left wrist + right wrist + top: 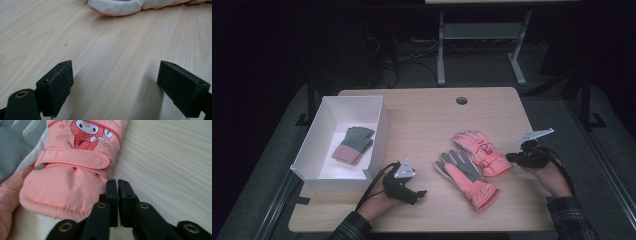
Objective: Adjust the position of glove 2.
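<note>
The right gripper [117,182] is seen with its two black jaws pressed almost together and nothing between them, its tip resting just beside the cuff edge of a pink glove with a cartoon patch [72,170]. In the high view this right gripper [512,157] is held at the right side of the wooden table [422,120], just beside that glove [482,151]. A second pink glove with a grey palm [466,176] lies touching the first, towards the table's front. The left gripper [112,82] is shown with its jaws spread wide over bare wood, holding nothing; it [421,193] is placed near the front edge, apart from the gloves. The step in hand is judged to be the approach to the patched glove, before any grasp. For the next move, the right jaws would need to be opened and set around the cuff. A white box [381,131] stands at the table's left side, and a folded grey and pink pair of gloves [353,145] is lying inside it on its floor.
</note>
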Available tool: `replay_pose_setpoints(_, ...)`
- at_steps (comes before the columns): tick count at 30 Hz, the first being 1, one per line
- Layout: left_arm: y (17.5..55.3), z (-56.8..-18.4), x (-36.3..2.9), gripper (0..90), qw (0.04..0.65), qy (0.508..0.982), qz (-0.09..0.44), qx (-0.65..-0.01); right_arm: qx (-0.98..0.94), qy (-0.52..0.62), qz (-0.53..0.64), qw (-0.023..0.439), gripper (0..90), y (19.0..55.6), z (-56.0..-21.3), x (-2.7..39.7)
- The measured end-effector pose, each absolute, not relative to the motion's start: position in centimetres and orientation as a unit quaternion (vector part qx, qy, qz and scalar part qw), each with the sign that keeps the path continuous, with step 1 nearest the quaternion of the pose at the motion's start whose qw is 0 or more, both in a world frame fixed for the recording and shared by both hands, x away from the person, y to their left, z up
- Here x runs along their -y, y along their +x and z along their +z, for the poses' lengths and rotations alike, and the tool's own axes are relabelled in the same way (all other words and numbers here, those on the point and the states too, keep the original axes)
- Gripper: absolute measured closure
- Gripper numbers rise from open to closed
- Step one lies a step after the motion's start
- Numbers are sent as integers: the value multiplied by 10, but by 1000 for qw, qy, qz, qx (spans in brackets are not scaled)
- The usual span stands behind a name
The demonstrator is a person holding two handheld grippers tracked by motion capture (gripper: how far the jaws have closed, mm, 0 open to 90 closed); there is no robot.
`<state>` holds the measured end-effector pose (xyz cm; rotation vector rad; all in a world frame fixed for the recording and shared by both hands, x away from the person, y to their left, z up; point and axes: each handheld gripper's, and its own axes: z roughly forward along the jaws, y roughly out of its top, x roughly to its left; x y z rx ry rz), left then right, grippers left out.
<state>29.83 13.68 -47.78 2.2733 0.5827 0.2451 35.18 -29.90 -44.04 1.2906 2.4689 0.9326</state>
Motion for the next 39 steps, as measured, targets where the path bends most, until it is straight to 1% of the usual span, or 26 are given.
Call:
replay_pose_setpoints(3, 298, -478, -137, 127, 381, 891, 96, -228, -823, 446, 342, 87, 722, 348, -426, 298)
replay_pose_setpoints(5, 298, -478, -137, 127, 381, 891, 96, -228, -822, 439, 351, 89, 676, 347, -419, 290)
replay_pose_setpoints(7, 298, -478, -137, 127, 381, 891, 96, -228, -820, 436, 361, 82, 624, 349, -416, 279)
replay_pose_setpoints(9, 298, -478, -137, 127, 381, 891, 96, -228, -821, 432, 364, 82, 595, 354, -416, 268)
replay_pose_setpoints(12, 298, -478, -137, 127, 381, 891, 96, -228, -825, 427, 361, 82, 560, 364, -421, 256)
replay_pose_setpoints(14, 298, -478, -137, 127, 381, 891, 96, -228, -827, 428, 358, 64, 544, 371, -426, 250)
replay_pose_setpoints(17, 299, -478, -137, 127, 381, 891, 95, -227, -830, 427, 354, 57, 525, 376, -431, 246)
replay_pose_setpoints(19, 299, -478, -137, 126, 381, 891, 95, -227, -829, 426, 357, 61, 521, 379, -434, 243)
replay_pose_setpoints(24, 299, -478, -137, 127, 380, 892, 95, -227, -833, 434, 336, 66, 474, 384, -442, 235)
replay_pose_setpoints(28, 299, -478, -137, 127, 379, 892, 94, -227, -840, 432, 323, 64, 501, 388, -450, 231)
replay_pose_setpoints(31, 299, -478, -137, 127, 379, 892, 94, -227, -842, 429, 319, 67, 562, 389, -453, 229)
replay_pose_setpoints(33, 299, -478, -137, 127, 379, 892, 94, -227, -842, 432, 319, 60, 635, 389, -453, 229)
replay_pose_setpoints(34, 299, -478, -137, 127, 379, 892, 94, -227, -844, 425, 320, 62, 692, 389, -453, 229)
replay_pose_setpoints(37, 299, -477, -137, 127, 378, 893, 94, -227, -850, 415, 317, 74, 812, 387, -452, 228)
replay_pose_setpoints(39, 299, -477, -137, 127, 378, 892, 94, -227, -848, 415, 320, 74, 852, 387, -451, 230)
